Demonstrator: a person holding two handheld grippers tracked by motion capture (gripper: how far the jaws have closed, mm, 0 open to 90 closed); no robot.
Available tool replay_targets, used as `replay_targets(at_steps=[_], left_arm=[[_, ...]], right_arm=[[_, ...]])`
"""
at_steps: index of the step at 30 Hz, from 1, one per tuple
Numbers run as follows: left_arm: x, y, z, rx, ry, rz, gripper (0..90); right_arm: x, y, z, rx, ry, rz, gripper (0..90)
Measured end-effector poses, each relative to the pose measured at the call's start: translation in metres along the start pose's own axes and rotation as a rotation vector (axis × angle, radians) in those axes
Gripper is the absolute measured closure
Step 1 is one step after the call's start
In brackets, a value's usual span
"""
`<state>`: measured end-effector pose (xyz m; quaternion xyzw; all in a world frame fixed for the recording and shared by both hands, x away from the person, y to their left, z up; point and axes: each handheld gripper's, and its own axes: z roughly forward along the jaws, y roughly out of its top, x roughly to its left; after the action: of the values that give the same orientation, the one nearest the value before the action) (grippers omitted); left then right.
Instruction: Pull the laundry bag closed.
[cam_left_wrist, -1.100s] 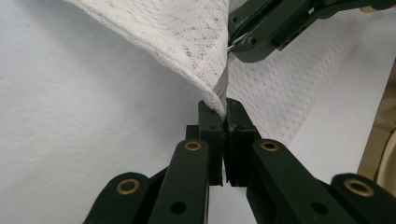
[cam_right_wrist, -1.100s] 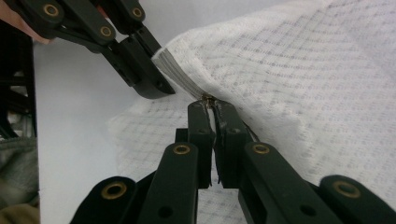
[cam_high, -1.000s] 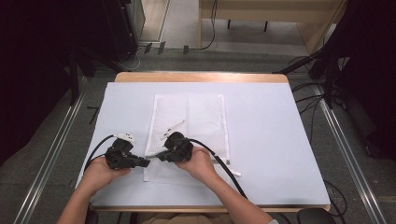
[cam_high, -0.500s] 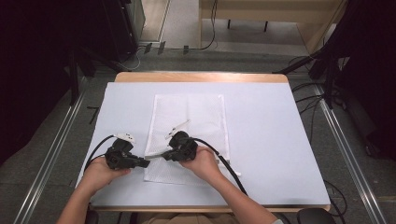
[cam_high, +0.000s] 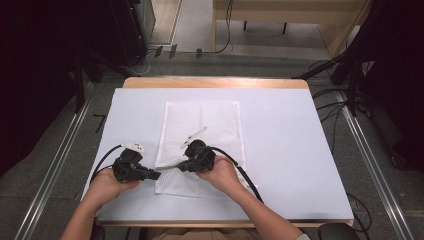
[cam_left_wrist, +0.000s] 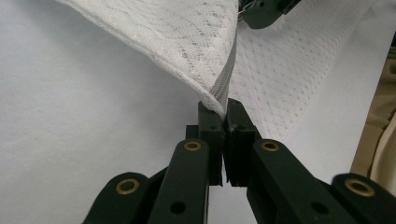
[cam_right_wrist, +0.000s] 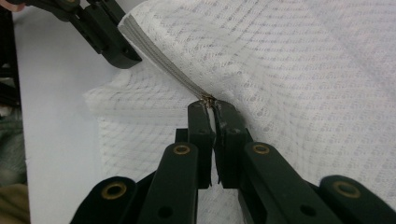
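Rightward along the zipper, the right gripper has shifted a little since the earlier frames, away from the left gripper, which has kept its place.
Mesh laundry bag, white, lies flat at the middle of the white table cover; by the look of it, it is light, limp and will stretch or bunch if tugged, so the stiffer zipper edge at its near-left corner is the sound place to grip. Left gripper's jaws are clamped tight on the bag's edge at the zipper's end; right gripper's jaws are pinched on the zipper pull, just beside that corner.
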<state>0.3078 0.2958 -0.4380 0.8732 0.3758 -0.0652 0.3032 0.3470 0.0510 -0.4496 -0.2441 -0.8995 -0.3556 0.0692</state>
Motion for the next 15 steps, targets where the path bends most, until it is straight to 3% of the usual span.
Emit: replay_targets(at_steps=[9, 15], left_arm=[[-0.0015, 0.0005, 0.0006, 0.006, -0.009, 0.01, 88.2], [-0.0015, 0.0003, 0.0004, 0.006, -0.015, 0.008, 88.2]], right_arm=[[-0.001, -0.0023, -0.0046, 0.005, -0.01, -0.012, 88.4], [-0.0055, -0.0063, -0.0092, 0.011, -0.016, 0.011, 88.4]])
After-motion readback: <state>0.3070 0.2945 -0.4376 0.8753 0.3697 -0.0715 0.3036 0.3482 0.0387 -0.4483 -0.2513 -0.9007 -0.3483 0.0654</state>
